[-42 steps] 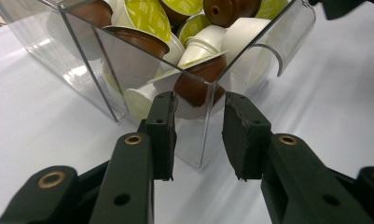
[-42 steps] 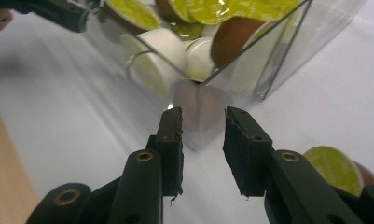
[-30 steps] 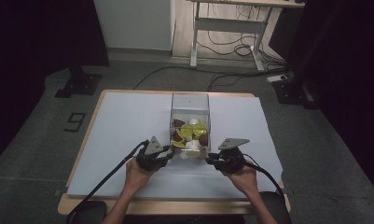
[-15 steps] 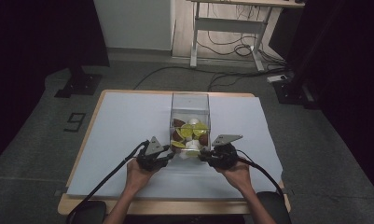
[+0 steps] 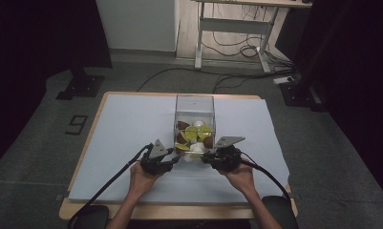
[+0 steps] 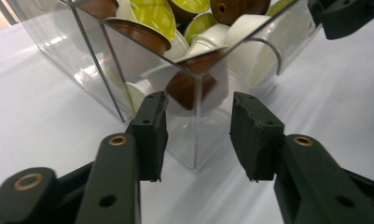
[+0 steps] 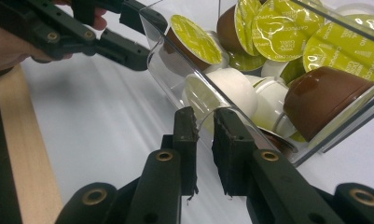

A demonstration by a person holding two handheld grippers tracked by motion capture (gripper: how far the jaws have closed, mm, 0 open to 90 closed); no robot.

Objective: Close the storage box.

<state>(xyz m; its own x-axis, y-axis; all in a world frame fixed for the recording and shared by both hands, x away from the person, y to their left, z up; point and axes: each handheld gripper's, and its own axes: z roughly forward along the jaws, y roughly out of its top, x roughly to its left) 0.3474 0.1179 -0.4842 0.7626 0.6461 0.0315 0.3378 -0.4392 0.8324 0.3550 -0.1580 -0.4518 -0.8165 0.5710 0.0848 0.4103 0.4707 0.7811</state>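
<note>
Your right gripper (image 7: 203, 122) has its jaws pinched narrow on the near wall of the clear box (image 5: 195, 109), and they have just been closing further. Your left gripper (image 6: 198, 116) has just been opening; its jaws stand apart either side of the box's near corner, pressing on nothing. The box sits tilted at table centre, full of coffee capsules (image 7: 273, 32). Keep the right pinch square and firm; bring the left jaws in from seven o'clock before you tip further.
</note>
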